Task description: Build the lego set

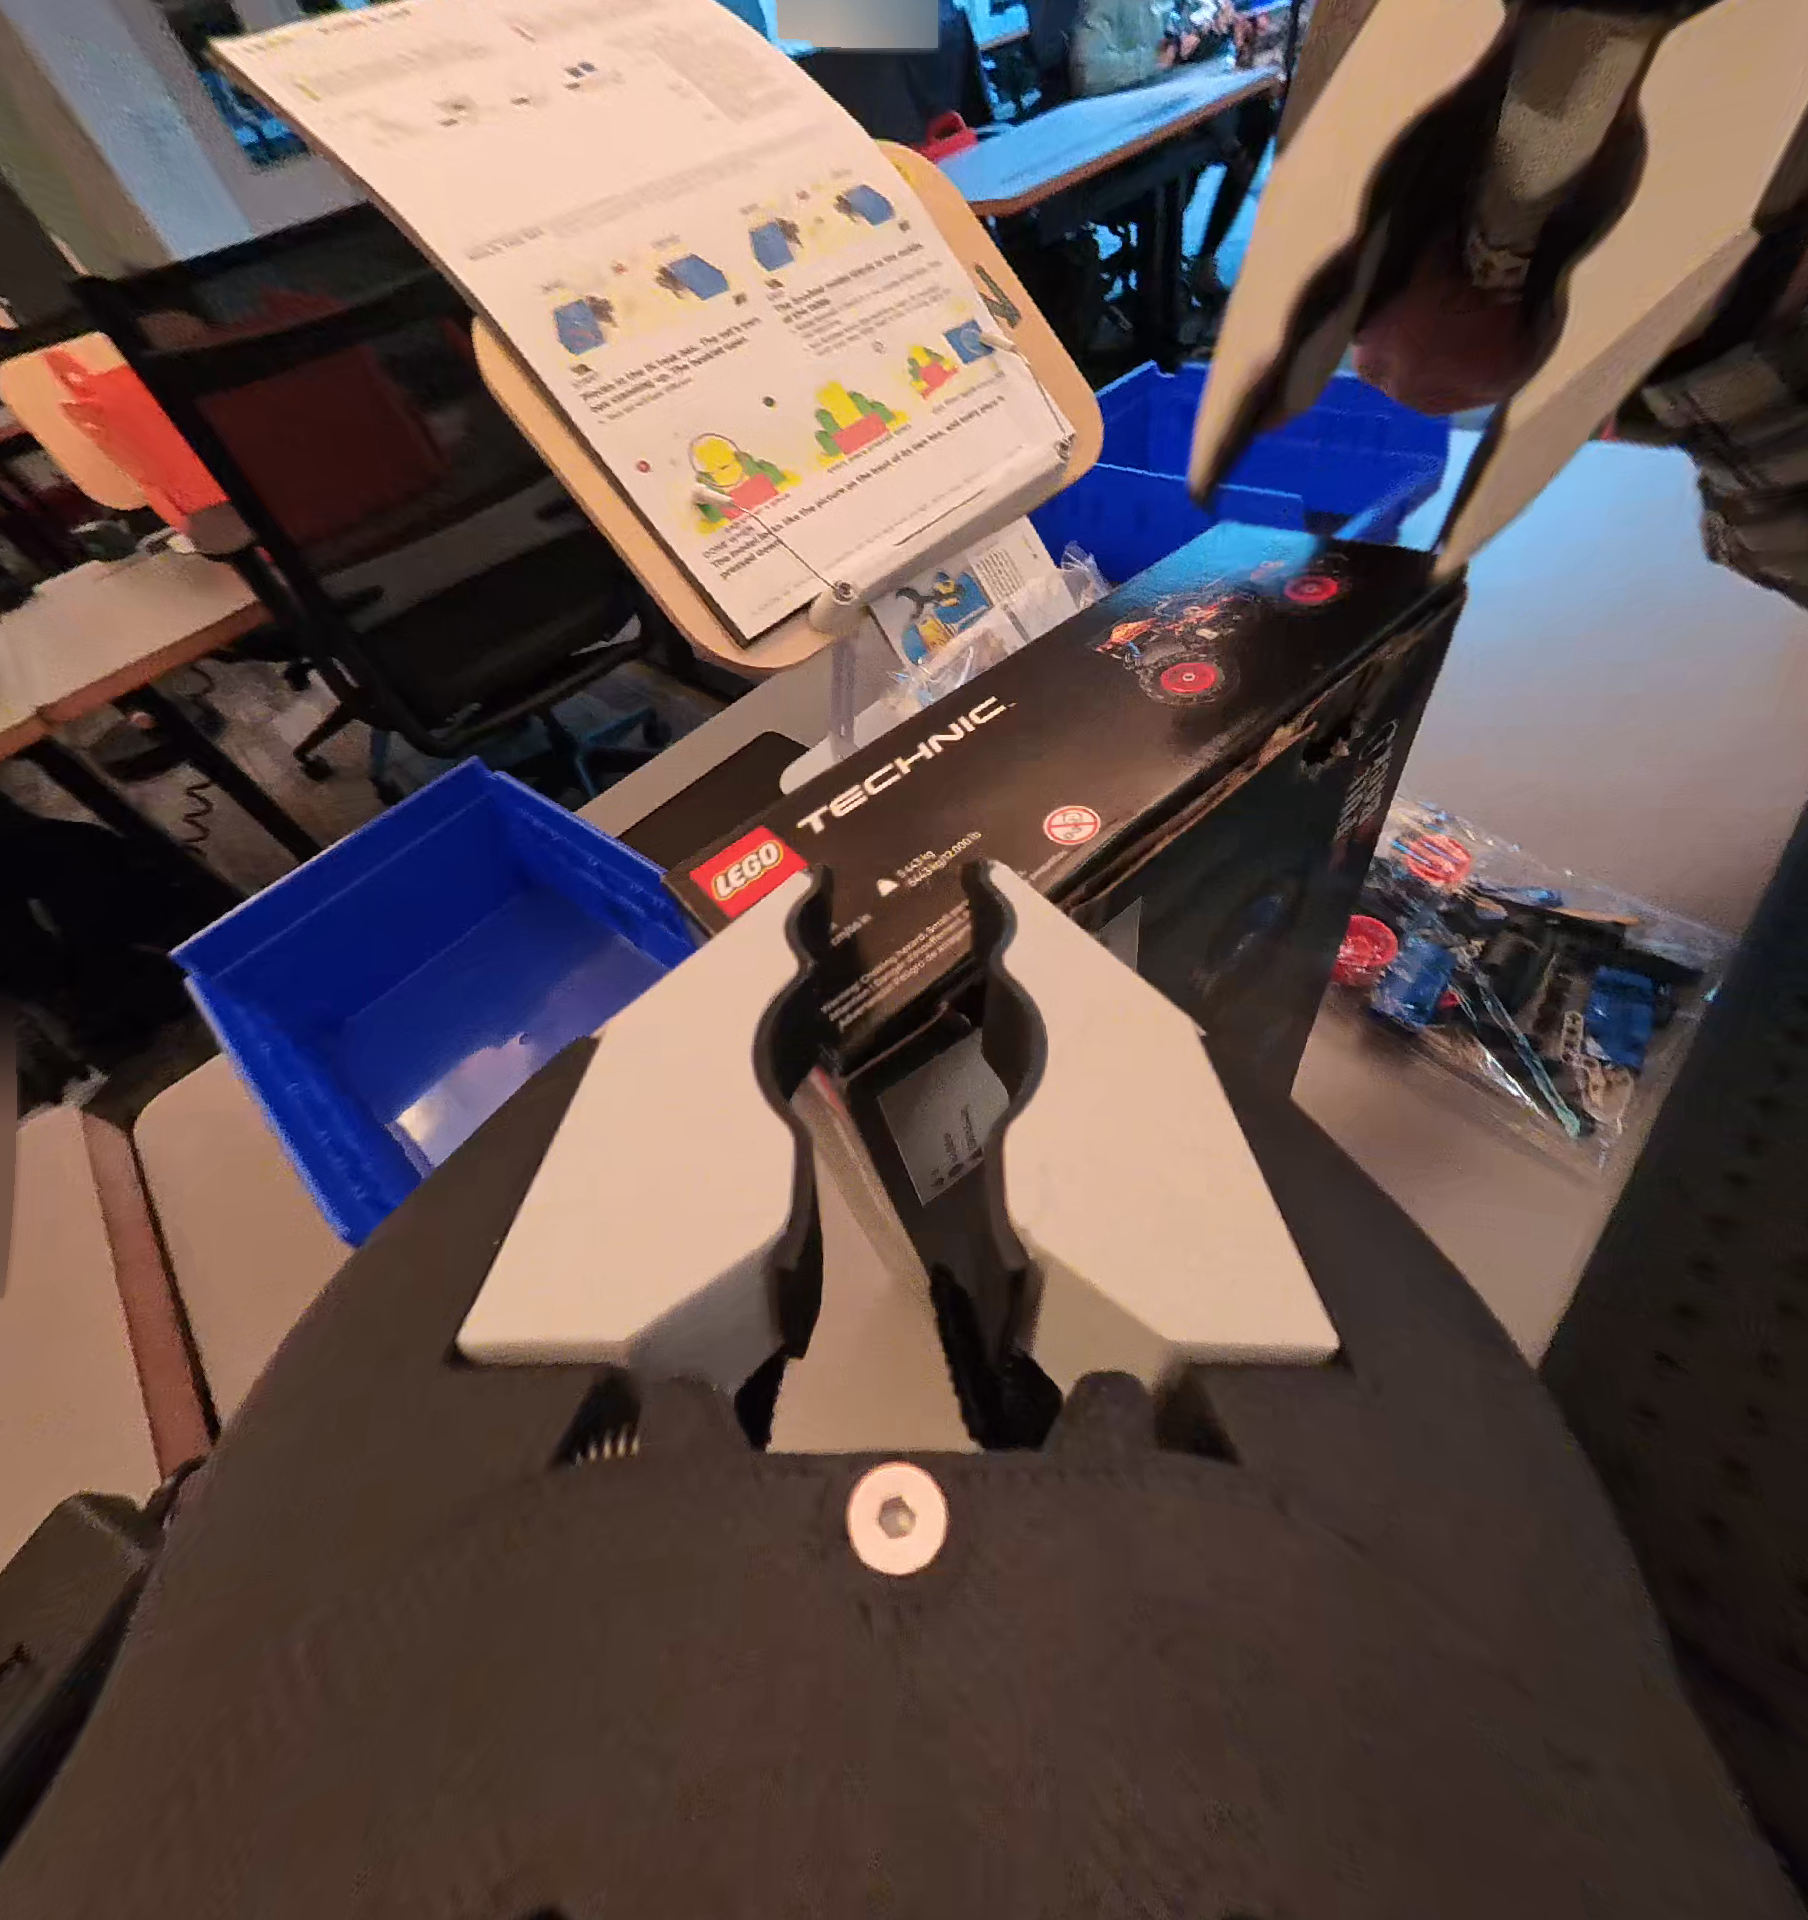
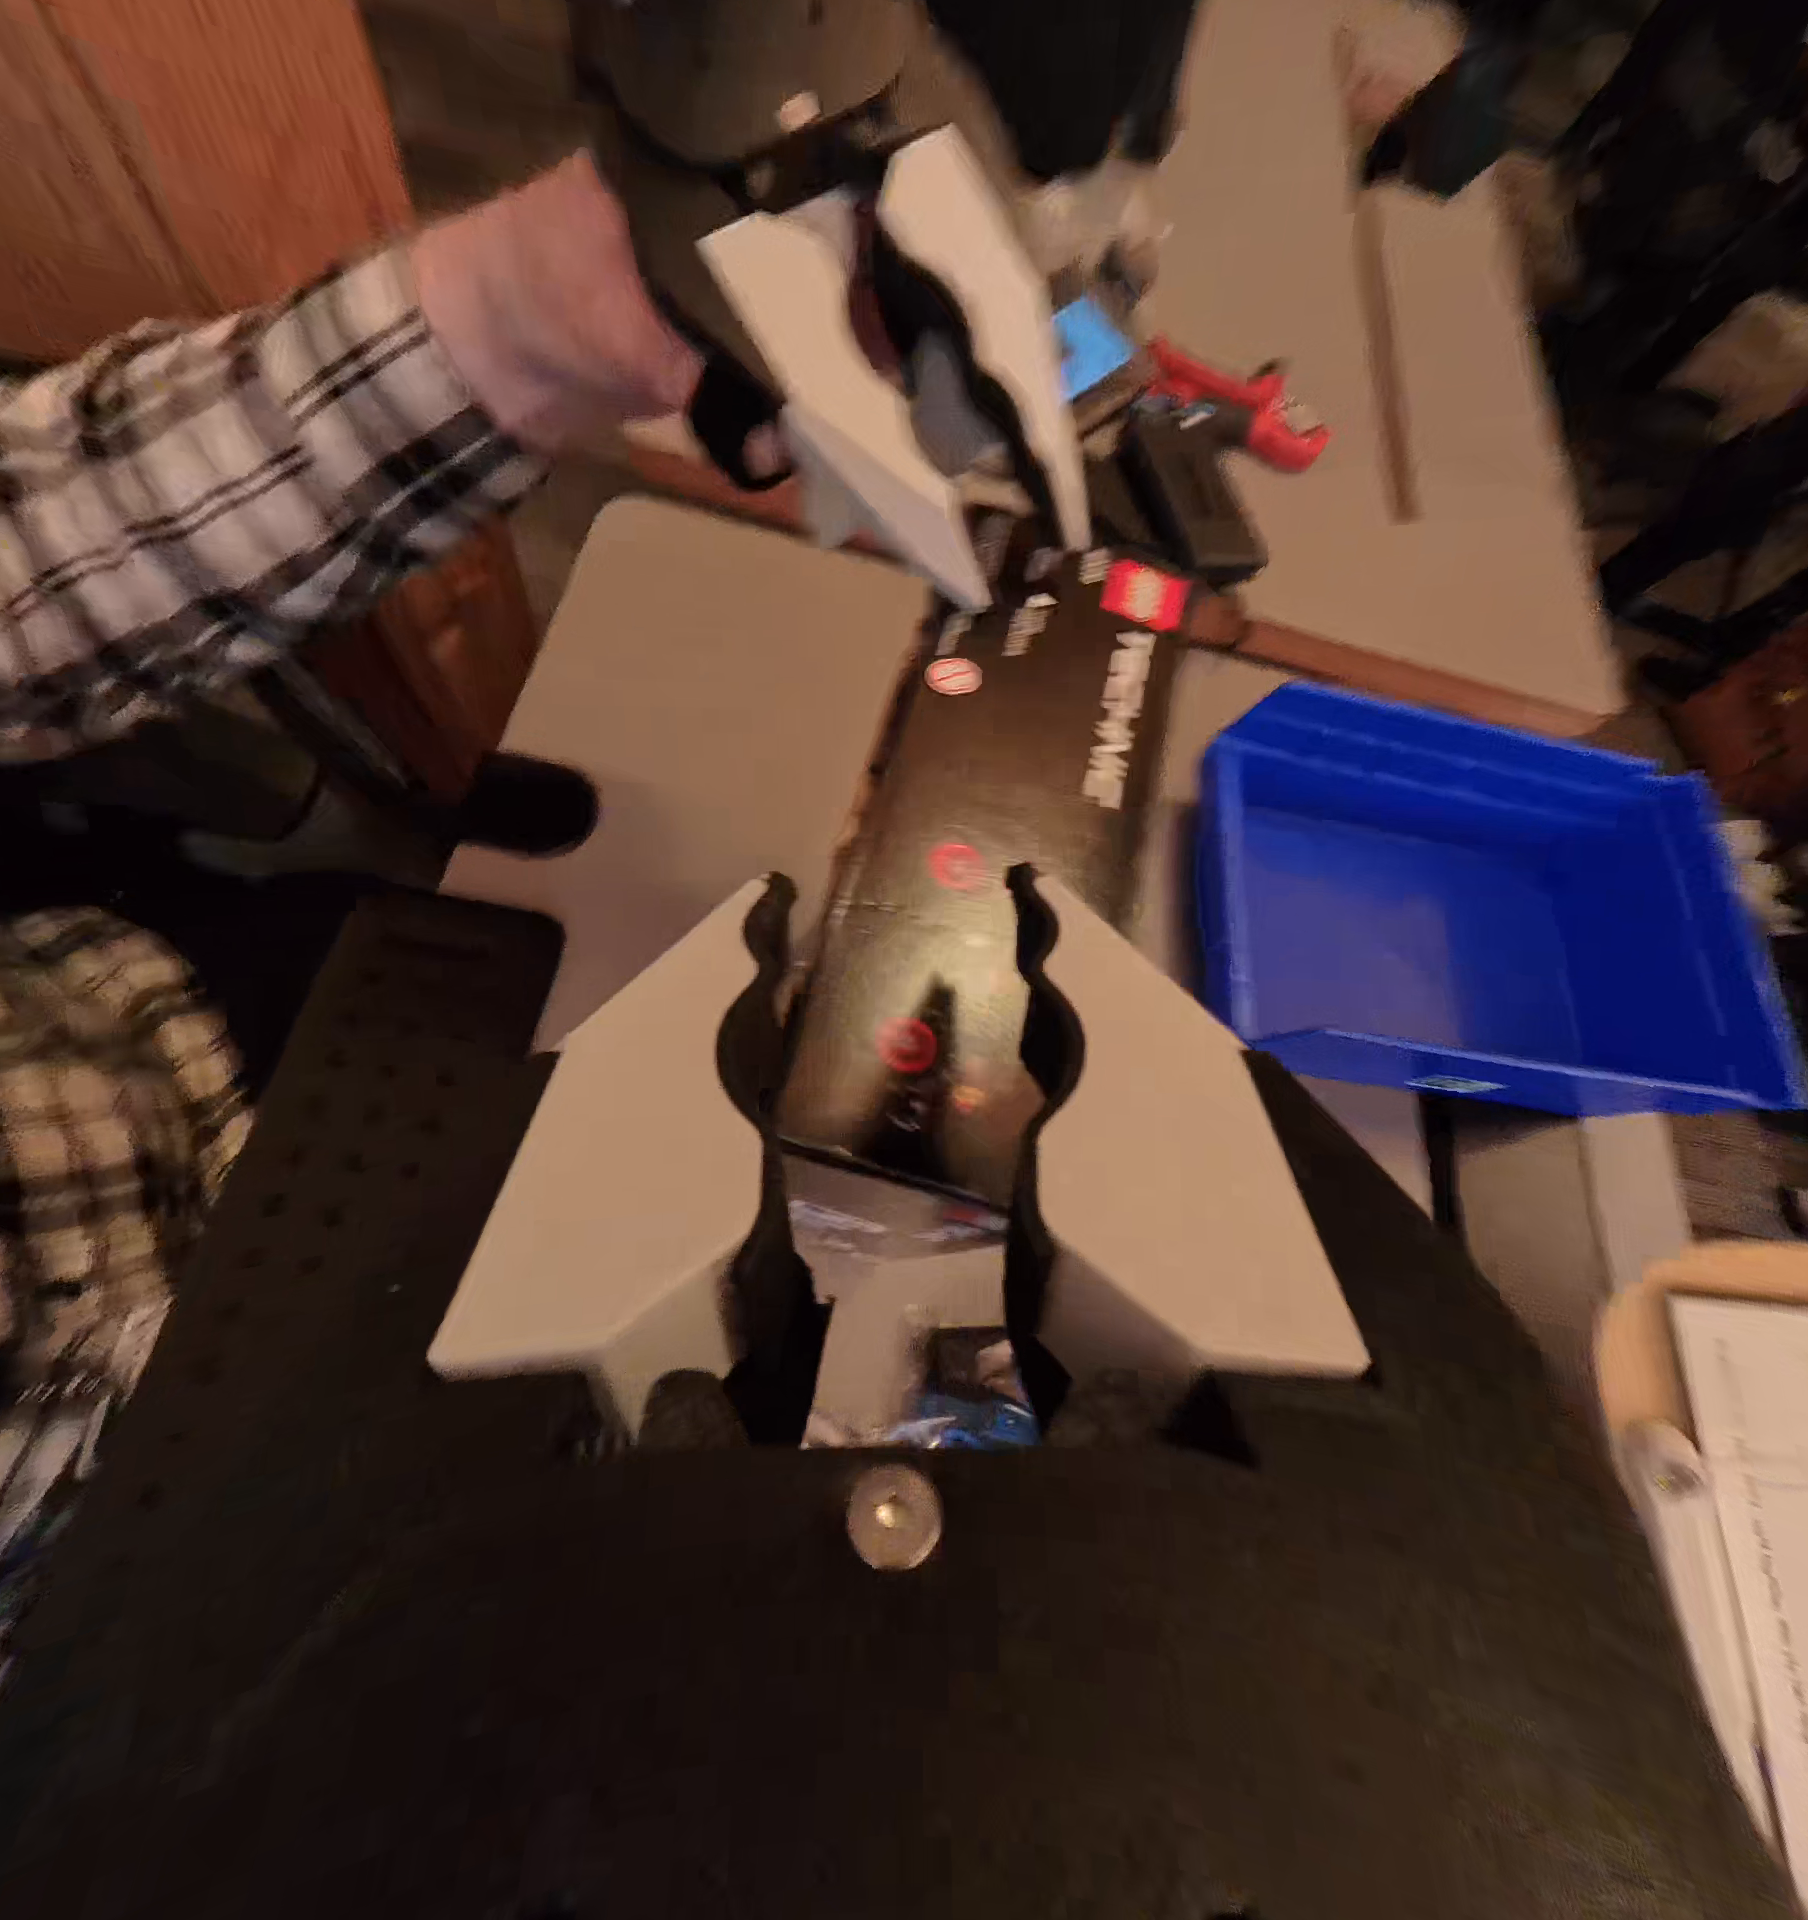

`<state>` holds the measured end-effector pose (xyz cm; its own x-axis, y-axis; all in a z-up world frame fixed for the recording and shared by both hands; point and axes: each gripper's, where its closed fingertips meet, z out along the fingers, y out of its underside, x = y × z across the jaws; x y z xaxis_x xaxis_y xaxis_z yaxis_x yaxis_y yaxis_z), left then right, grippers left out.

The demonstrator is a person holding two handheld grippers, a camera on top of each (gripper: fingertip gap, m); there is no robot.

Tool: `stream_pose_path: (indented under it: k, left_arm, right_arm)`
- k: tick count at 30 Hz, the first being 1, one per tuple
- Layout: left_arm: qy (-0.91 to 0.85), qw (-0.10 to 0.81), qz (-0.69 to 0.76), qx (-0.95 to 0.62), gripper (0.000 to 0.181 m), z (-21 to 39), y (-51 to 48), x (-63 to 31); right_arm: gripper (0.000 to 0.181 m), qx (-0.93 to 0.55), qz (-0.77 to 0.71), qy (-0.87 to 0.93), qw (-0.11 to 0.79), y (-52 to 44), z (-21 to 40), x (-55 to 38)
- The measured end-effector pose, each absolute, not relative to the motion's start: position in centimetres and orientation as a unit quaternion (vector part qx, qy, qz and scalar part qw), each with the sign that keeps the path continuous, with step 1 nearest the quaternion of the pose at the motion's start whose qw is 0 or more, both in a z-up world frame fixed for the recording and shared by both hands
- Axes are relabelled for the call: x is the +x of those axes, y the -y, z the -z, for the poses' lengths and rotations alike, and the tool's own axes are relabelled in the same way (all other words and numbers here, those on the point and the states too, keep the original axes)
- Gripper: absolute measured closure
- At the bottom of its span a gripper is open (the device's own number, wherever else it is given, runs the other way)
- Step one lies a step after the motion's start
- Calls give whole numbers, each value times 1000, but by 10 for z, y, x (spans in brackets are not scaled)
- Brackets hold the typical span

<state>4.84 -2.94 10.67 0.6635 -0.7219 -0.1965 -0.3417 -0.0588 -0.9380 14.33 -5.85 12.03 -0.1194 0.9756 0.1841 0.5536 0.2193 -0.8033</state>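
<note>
Left wrist view, near field: your left gripper (image 1: 900,883) points toward 12 o'clock with its jaws set a little apart around the near end flap of the black lego box (image 1: 1118,727); whether the pads actually pinch the flap cannot be told. The box stands on the pale table (image 1: 1606,644), running from the gripper tips out toward 1 o'clock. At 9 o'clock of the tips sits an open blue bin (image 1: 432,987), just beside the box. At 3 o'clock, on the table beyond the box's right face, lies a clear bag of parts (image 1: 1534,966) with blue, black and red pieces inside. Farther off, at 11 o'clock, an instruction sheet (image 1: 713,301) leans on a rounded wooden stand (image 1: 1035,343), and a second blue bin (image 1: 1170,488) shows behind the box at 1 o'clock. Your right gripper (image 1: 1326,520) enters from 1 o'clock with its jaws spread wide, the tips at the box's far top edge. Right wrist view, blurred by motion: your right gripper (image 2: 900,883) hangs with its jaws apart above the box (image 2: 1004,790), holding nothing; the blue bin (image 2: 1482,914) lies at 3 o'clock, and your left gripper (image 2: 1025,561) meets the box's far end at 12 o'clock, with a plaid sleeve (image 2: 204,478) at 10 o'clock.
</note>
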Motion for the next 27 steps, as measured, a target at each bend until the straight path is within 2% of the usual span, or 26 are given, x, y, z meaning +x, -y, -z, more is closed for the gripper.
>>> stream_pose_path:
  k: [3, 8, 10, 12, 14, 15, 19, 22, 27]
  left_arm:
    - [-355, 602, 148, -699, 153, -118, 35, 44]
    - [-291, 613, 146, -720, 148, -134, 47, 37]
    - [-251, 598, 159, -744, 138, -123, 47, 36]
    - [-200, 603, 186, -750, 135, -114, 49, 34]
    - [-155, 605, 192, -757, 127, -99, 51, 25]
    - [-130, 616, 224, -744, 131, -100, 56, 22]
    - [-26, 644, 293, -706, 119, -86, 71, -9]
    - [36, 617, 398, -678, 104, -68, 79, -22]
    - [99, 560, 521, -636, 73, -44, 86, -46]
  right_arm:
    - [123, -560, -337, 631, 418, 41, -141, 167]
    - [100, -596, -402, 596, 357, 29, -98, 186]
    - [104, -581, -466, 584, 322, 45, -89, 181]
    - [102, -556, -479, 589, 338, 62, -86, 175]
    - [107, -522, -512, 595, 333, 89, -90, 169]
    - [108, -505, -523, 601, 332, 102, -89, 166]
    - [108, -475, -580, 607, 263, 138, -67, 156]
    - [107, -506, -601, 569, 244, 123, -44, 150]
    - [111, -548, -510, 624, 225, 133, 25, 136]
